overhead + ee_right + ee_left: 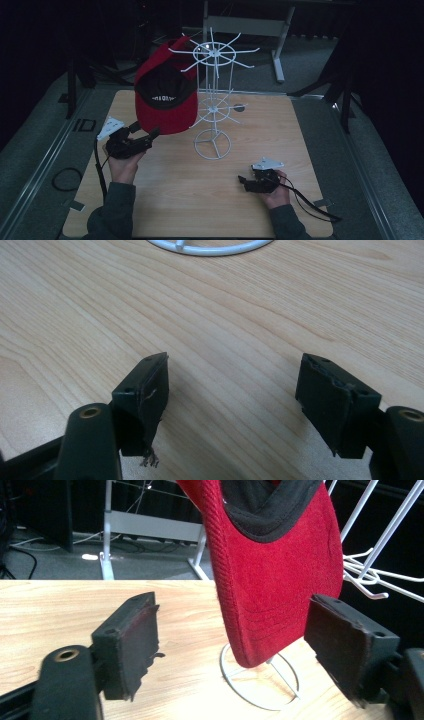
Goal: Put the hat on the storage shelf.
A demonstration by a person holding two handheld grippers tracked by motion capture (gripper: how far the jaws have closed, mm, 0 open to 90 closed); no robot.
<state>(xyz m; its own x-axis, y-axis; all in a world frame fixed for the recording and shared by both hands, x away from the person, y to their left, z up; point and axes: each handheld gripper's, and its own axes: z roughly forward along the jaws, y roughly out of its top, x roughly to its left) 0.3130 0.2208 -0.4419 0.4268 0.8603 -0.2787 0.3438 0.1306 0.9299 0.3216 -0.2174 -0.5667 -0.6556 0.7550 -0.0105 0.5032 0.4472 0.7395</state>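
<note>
Red and black, the cap (165, 95) hangs from an upper arm of the white wire rack (214, 100) on the wooden bench (200, 200), its brim pointing down. Left tongs (142, 131) are spread just beside the brim — not touching it. Right tongs (243, 180) rest low, well apart from the rack — also spread, holding nothing.

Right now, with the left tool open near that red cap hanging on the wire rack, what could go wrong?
1. The red cap hangs from the upper arms of the white wire rack, which looks light on its small ring base; tugging the brim could tip it.
2. The left tool is open with the brim between its jaws but not gripped; a shallow close might slip off.
3. The right tool rests open, away from the base, so nothing steadies the rack.
</note>
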